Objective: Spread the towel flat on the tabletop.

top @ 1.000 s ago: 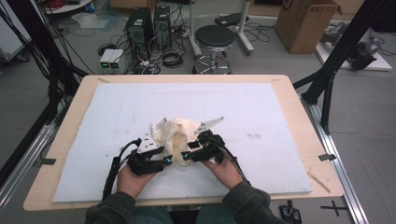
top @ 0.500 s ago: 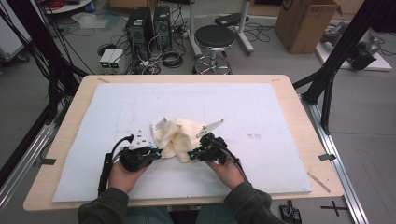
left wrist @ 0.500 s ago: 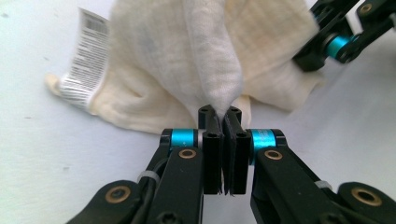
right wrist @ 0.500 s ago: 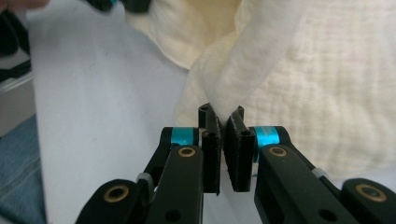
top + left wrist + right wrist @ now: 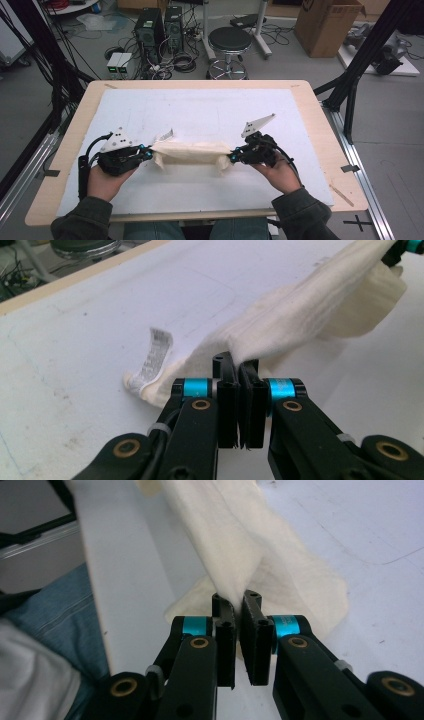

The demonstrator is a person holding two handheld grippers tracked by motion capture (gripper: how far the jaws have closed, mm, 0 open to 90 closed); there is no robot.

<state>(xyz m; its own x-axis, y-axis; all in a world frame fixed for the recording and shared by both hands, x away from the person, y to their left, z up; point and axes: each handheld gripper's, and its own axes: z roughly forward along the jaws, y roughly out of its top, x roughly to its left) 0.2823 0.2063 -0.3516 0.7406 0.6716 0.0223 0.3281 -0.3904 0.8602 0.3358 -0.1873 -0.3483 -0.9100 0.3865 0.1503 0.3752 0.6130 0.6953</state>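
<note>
Cream cloth (image 5: 192, 152) is held stretched above the white-covered table (image 5: 210, 107), near its front edge. At the cloth's 9 o'clock end it is clamped by the left hand-held gripper (image 5: 146, 151); at 3 o'clock, by the right hand-held gripper (image 5: 234, 156). Spreading appears under way; next, an even lowering is called for.

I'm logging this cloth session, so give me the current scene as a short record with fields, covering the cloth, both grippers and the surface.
item: cream cloth with a printed label
cloth state: stretched in a band between the two grippers, ends drooping
left gripper: shut on the cloth's left end
right gripper: shut on the cloth's right end
surface: white mat on a wooden table
</note>
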